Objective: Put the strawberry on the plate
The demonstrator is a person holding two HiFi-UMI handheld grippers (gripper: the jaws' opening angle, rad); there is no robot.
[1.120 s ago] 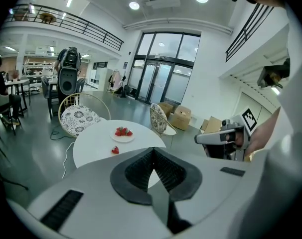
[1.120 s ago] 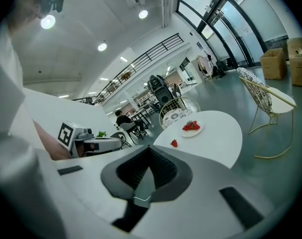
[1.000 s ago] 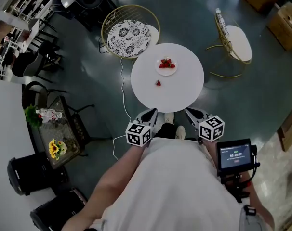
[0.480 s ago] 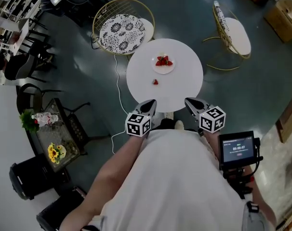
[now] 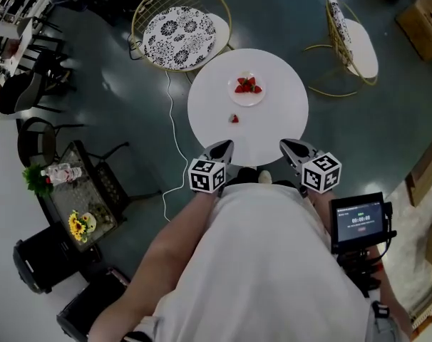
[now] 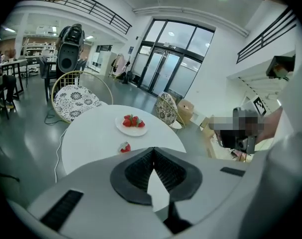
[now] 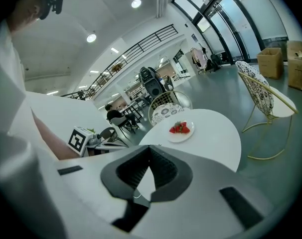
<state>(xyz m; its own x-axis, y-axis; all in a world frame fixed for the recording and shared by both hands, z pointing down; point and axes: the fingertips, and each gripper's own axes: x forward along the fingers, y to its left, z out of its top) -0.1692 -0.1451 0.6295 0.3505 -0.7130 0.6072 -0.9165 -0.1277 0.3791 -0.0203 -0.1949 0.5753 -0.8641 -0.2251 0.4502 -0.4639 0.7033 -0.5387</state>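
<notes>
A single loose strawberry (image 5: 234, 119) (image 6: 124, 147) lies on the round white table (image 5: 280, 120), left of centre. Just beyond it is a small white plate (image 5: 247, 99) (image 6: 132, 131) (image 7: 181, 135) that holds a few strawberries (image 5: 247, 85). My left gripper (image 5: 223, 147) (image 6: 152, 153) hovers at the table's near edge, short of the loose strawberry, shut and empty. My right gripper (image 5: 287, 146) (image 7: 150, 151) hangs beside it to the right, also shut on nothing. In the right gripper view the loose strawberry is hidden behind the jaws.
A wire chair with a patterned cushion (image 5: 179, 27) stands behind the table on the left, a second wire chair (image 5: 355, 45) at the right. A white cable (image 5: 175, 141) runs over the floor. A side table with flowers (image 5: 77, 191) and cardboard boxes (image 5: 423, 16) stand further off.
Both grippers have come forward from the person's body to the table's near edge. The strawberry and the plate have not moved on the table.
</notes>
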